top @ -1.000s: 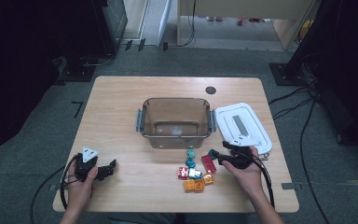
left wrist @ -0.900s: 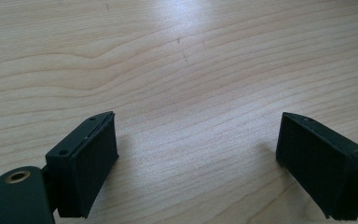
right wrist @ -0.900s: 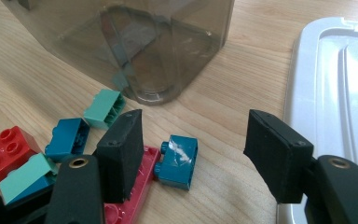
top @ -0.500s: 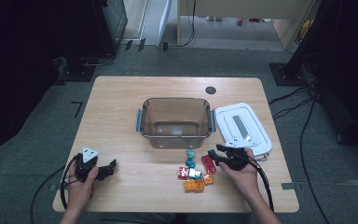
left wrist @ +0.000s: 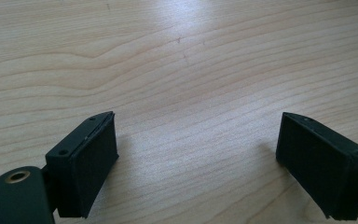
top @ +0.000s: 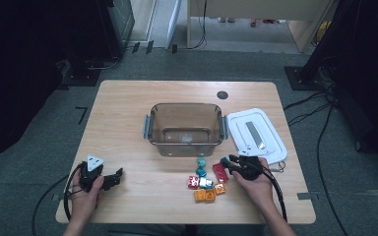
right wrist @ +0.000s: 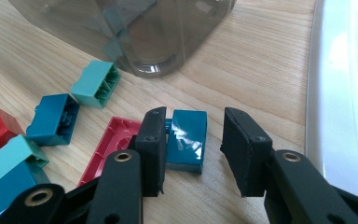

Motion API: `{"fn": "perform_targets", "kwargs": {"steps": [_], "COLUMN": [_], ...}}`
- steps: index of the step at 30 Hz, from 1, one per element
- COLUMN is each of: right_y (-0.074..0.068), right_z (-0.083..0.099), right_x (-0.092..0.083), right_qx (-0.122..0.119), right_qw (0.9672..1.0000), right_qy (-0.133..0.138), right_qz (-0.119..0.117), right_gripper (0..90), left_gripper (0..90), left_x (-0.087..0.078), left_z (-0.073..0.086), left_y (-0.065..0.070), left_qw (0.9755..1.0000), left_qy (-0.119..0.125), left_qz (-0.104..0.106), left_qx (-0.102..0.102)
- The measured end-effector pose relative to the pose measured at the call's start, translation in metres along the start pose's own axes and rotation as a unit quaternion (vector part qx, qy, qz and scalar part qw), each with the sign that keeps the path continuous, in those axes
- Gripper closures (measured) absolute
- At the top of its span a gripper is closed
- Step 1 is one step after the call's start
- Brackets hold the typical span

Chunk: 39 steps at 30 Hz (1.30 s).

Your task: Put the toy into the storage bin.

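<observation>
Between right tool [right wrist: 191, 154] jaws, teal brick [right wrist: 186, 137]

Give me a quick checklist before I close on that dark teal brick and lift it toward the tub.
1. Dark teal brick between the right gripper fingers: ok.
2. Fingers pressing on both sides: not ok, a gap shows on the right side; the jaws have just been closing.
3. Red piece clear of the left finger: cannot tell, it lies close.
4. Tub open, lid set aside: ok.
5. Left gripper open, nothing between: ok.
</observation>
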State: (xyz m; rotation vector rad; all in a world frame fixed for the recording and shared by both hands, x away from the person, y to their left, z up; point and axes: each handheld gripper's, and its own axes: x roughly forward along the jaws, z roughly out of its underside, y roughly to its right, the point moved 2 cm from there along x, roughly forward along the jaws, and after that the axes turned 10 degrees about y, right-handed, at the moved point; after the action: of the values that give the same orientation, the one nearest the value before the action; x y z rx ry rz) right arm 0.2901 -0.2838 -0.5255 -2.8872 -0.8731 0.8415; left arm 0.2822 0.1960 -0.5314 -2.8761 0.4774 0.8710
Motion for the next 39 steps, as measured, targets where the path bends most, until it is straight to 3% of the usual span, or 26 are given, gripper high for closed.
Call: {"fn": "perform_targets", "kwargs": {"steps": [4, 8, 11, 24, 39], "right_y": [0.006, 0.007, 0.003, 0.004, 0.004], "right_z": [-0.001, 0.0, 0.001, 0.003, -0.015], "right_x": [-0.003, -0.004, 0.0, 0.004, -0.016], "right_qx": [0.001, 0.0, -0.011, -0.026, -0.024], "right_qw": [0.9997, 1.0, 0.9998, 0.9995, 0.9993], "right_qy": [0.0, 0.004, -0.008, -0.017, 0.026], "right_qz": [0.023, 0.006, -0.012, -0.002, -0.014], "right_gripper": [63.0, 59.0, 55.9, 66.1, 66.2], "left_gripper": [12.4, 12.4, 12.4, 12.4, 12.4], "left_x": [0.0, 0.0, 0.0, 0.0, 0.0], "left_z": [0.0, 0.0, 0.0, 0.0, 0.0], "left_y": [0.0, 0.0, 0.0, 0.001, 0.001], "left_qw": [1.0, 1.0, 1.0, 1.0, 1.0], "left_qy": [0.001, 0.001, 0.001, 0.001, 0.001], "left_qz": [0.001, 0.001, 0.002, 0.005, 0.006], "left_qx": [0.0, 0.0, 0.0, 0.002, 0.003]}}
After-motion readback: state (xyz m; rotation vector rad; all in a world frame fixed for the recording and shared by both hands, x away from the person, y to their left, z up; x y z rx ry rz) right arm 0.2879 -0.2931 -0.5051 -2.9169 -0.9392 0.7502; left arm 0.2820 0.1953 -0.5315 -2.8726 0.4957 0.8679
